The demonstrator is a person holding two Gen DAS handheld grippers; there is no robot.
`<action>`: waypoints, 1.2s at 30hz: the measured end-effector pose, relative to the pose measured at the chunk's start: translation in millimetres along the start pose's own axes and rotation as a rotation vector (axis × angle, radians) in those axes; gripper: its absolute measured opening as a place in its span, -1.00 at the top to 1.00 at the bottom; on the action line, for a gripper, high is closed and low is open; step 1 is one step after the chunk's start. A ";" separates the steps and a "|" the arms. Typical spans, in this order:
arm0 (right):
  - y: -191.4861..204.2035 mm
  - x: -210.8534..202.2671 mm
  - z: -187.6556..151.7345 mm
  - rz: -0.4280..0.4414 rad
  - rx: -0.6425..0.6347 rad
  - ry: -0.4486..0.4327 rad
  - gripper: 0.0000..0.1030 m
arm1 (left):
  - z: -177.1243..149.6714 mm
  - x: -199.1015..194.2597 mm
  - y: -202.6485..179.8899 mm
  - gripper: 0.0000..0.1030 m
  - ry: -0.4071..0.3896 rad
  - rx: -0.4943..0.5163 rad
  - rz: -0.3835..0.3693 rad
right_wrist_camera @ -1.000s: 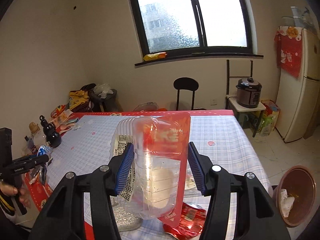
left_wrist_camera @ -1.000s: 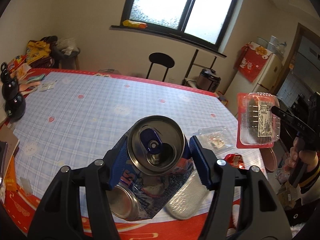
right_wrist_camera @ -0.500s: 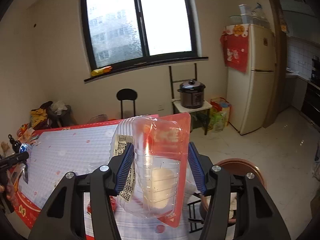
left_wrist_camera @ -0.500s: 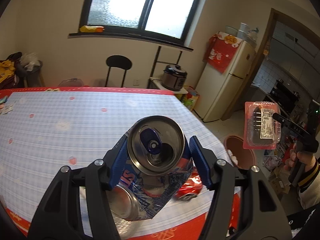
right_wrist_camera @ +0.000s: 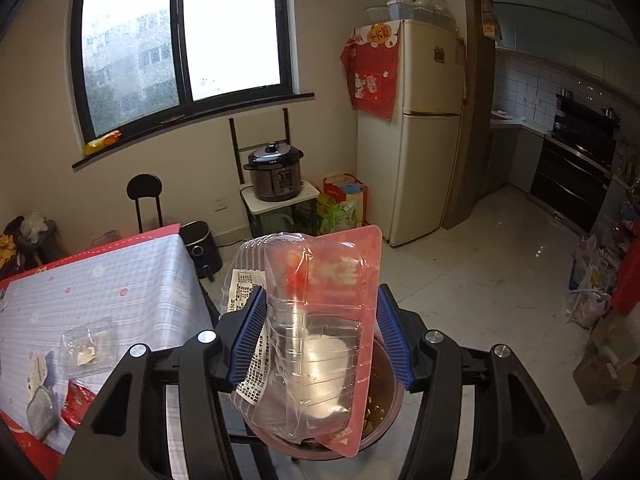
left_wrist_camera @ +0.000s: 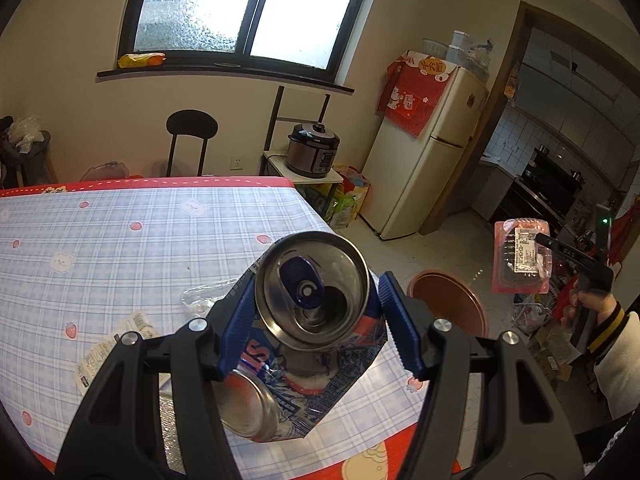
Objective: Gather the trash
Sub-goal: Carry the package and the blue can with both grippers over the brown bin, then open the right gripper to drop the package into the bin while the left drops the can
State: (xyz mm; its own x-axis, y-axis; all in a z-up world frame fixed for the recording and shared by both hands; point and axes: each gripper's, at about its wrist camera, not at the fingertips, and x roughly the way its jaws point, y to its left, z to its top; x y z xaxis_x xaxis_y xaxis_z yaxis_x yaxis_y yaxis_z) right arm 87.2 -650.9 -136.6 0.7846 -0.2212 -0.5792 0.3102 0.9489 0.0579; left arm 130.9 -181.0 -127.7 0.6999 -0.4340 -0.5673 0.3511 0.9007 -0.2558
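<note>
My left gripper [left_wrist_camera: 318, 320] is shut on a crushed blue drink can [left_wrist_camera: 312, 292], held above the table's right end. My right gripper [right_wrist_camera: 318, 336] is shut on a clear plastic food tray with a red backing [right_wrist_camera: 316, 320], held just above the brown trash bin [right_wrist_camera: 384, 412] on the floor. The bin also shows in the left wrist view [left_wrist_camera: 448, 308], right of the table, with the right gripper and tray [left_wrist_camera: 520, 256] beyond it. Loose trash lies on the table: a clear wrapper [right_wrist_camera: 86, 344], a red wrapper [right_wrist_camera: 78, 402] and a silver pouch [right_wrist_camera: 42, 412].
The checked tablecloth table [left_wrist_camera: 120, 240] fills the left. A white label [left_wrist_camera: 108, 352] lies on it. A fridge [right_wrist_camera: 412, 128], a pressure cooker on a small stand [right_wrist_camera: 276, 174], a black chair [left_wrist_camera: 192, 128] and bags on the floor [right_wrist_camera: 592, 292] surround the bin.
Both grippers have swung right, away from the table. The right gripper with the tray has come over the trash bin. The left gripper carried the can toward the table's right end.
</note>
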 end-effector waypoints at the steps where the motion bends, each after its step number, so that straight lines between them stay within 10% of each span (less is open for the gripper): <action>1: -3.7 7.6 2.5 -0.005 0.001 0.007 -0.10 | -1.5 2.3 -3.0 -0.21 0.004 -0.001 0.005; 13: -3.5 -10.3 26.6 -0.032 0.052 -0.115 -0.87 | 4.8 7.6 -10.5 -0.21 0.010 0.037 -0.002; 24: 8.5 -56.8 13.6 -0.052 0.070 -0.116 -0.90 | 25.7 39.8 -66.8 -0.21 0.030 0.164 -0.159; 36: -41.6 -90.9 -11.3 -0.117 0.117 -0.101 -0.90 | 47.8 146.7 -218.8 -0.21 0.145 0.291 -0.473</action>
State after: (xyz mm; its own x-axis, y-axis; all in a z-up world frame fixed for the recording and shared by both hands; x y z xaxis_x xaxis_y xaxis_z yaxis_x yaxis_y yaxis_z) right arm -3.0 -667.7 -95.6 0.7876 -0.3555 -0.5033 0.4583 0.8839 0.0928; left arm 186.5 -442.8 -117.5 0.3400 -0.7626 -0.5502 0.7763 0.5579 -0.2935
